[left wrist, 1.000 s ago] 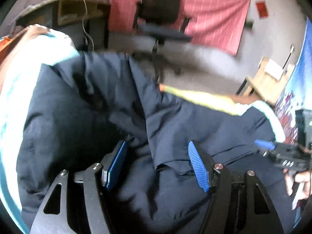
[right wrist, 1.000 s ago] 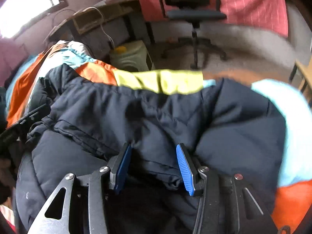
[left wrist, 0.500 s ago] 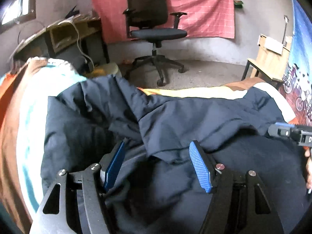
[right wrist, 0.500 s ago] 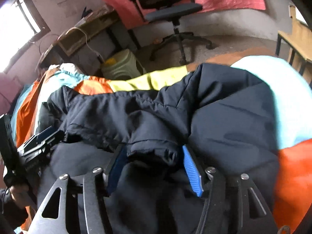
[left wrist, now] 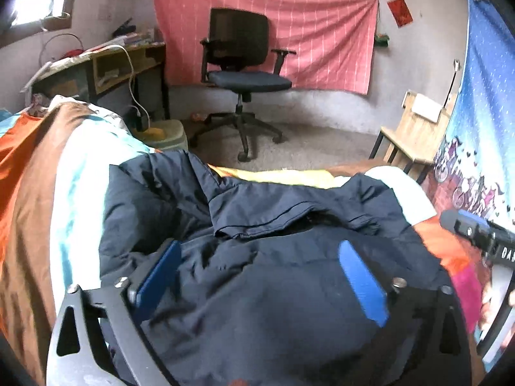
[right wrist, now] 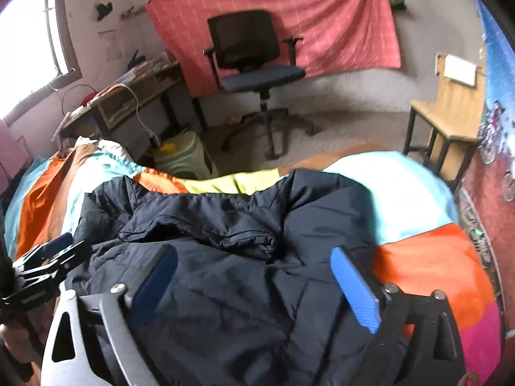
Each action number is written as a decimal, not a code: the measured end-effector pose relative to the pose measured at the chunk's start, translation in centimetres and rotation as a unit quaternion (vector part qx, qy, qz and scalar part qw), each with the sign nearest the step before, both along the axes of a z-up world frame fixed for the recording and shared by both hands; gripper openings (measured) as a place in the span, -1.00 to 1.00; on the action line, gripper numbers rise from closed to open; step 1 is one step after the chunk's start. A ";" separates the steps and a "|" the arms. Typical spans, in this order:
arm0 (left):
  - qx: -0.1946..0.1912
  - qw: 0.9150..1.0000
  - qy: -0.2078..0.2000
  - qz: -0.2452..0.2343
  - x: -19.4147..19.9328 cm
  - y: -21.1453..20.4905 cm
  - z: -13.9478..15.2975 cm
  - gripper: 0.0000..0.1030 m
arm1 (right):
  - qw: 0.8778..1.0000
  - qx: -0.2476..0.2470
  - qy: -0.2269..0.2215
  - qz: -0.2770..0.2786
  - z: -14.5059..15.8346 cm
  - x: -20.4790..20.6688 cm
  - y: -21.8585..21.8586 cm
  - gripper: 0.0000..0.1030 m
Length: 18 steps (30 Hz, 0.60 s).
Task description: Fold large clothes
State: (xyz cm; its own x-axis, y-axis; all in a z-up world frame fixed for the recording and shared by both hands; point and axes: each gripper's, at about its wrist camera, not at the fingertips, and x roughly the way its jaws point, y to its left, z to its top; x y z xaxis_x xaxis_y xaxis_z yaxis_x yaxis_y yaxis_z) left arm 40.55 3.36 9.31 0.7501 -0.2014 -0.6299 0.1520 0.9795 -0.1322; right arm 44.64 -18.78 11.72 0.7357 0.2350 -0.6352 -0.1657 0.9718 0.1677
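The left gripper (left wrist: 259, 276) is held with its blue-padded jaws spread wide, nothing clasped between them; the right gripper (right wrist: 254, 281) is likewise parted and empty. Beneath both, a bulky navy padded jacket (left wrist: 257, 257) is seen rumpled on a bed with a multicoloured block-patterned cover (right wrist: 428, 251), apparently part-folded. Beyond stands a black swivel office chair (left wrist: 241, 64).

Both wrist cameras sit close above the jacket (left wrist: 273, 273) on the bed (right wrist: 418, 189), facing its far edge; both share the office chair (left wrist: 241, 64).
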 end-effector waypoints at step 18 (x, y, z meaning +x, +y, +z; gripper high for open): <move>0.024 0.999 -0.043 -0.016 -12.5 -0.8 4.3 0.97 | 0.997 -0.048 -0.064 0.008 3.0 -16.0 0.5 1.00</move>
